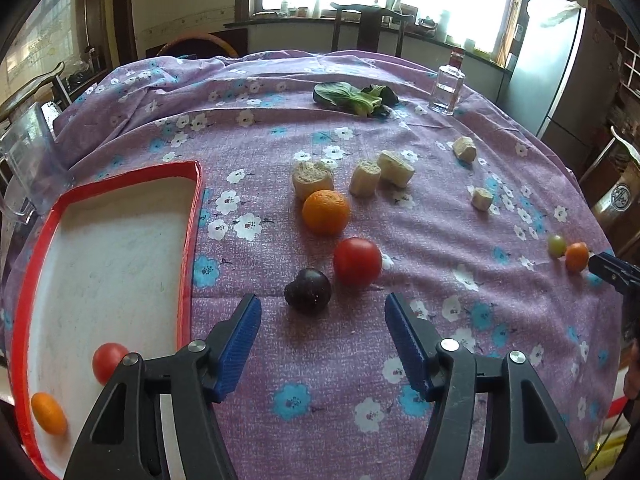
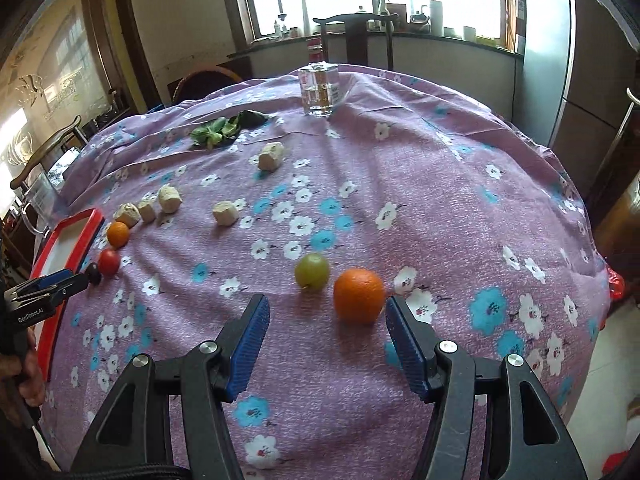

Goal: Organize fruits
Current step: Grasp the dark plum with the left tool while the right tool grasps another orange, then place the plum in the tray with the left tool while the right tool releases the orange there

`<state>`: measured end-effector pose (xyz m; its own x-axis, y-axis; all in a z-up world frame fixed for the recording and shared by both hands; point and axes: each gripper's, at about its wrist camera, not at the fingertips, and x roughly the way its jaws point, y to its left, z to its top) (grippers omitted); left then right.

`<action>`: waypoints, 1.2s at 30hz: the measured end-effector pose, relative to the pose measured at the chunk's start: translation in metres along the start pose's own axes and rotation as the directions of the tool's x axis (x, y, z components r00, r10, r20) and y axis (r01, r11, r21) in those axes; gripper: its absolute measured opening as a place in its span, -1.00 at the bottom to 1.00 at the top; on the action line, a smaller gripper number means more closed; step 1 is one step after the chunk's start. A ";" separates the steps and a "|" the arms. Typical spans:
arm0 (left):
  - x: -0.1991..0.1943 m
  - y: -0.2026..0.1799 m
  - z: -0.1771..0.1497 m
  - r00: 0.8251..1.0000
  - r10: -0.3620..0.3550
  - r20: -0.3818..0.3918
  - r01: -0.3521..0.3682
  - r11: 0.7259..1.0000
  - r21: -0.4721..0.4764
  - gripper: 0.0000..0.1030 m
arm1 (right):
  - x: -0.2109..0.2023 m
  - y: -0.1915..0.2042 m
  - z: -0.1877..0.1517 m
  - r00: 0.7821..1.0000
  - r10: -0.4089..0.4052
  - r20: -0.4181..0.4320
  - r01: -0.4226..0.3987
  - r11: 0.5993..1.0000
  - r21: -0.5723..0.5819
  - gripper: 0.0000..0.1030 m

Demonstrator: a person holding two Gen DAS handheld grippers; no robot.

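Purple cloth printed with white and blue flowers covers the table in the left wrist view. The left gripper hangs over it with its blue pads apart and nothing between them; a dark plum lies just ahead of the gap. Beyond the plum sit a red tomato and an orange, close to one another in a slanting row. Pale cut chunks lie scattered behind them, with leafy greens and a glass bottle farther back. To the left, a red-rimmed white tray holds a small red tomato and a small orange fruit at its near end.

In the right wrist view, the right gripper also has its pads spread and empty. A second orange rests on the cloth just ahead of the right-hand pad, near its tip; whether they touch cannot be told. A green fruit lies just beside that orange. At the far left a hand holds the other gripper near the tray's edge.
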<state>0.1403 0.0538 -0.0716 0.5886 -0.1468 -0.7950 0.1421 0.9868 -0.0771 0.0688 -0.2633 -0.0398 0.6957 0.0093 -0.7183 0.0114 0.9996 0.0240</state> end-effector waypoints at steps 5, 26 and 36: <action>0.025 0.000 0.009 0.999 0.003 -0.038 -0.002 1.000 0.006 0.02 | 0.021 -0.008 0.004 0.999 -0.028 -0.029 0.028 1.000 -0.005 0.19; -0.007 0.014 -0.012 0.998 -0.068 0.011 0.068 0.997 -0.038 -0.51 | 0.011 0.030 -0.008 0.997 0.069 -0.018 -0.069 0.997 -0.019 -0.36; -0.052 0.030 -0.036 0.996 -0.069 0.049 0.073 0.995 -0.074 -0.51 | -0.002 0.080 -0.013 0.987 0.160 -0.025 -0.161 0.983 -0.083 -0.36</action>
<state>0.0854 0.0935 -0.0544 0.6154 -0.2180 -0.7575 0.1252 0.9758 -0.1792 0.0586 -0.1826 -0.0458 0.6703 0.1693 -0.7225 -0.1607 0.9836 0.0813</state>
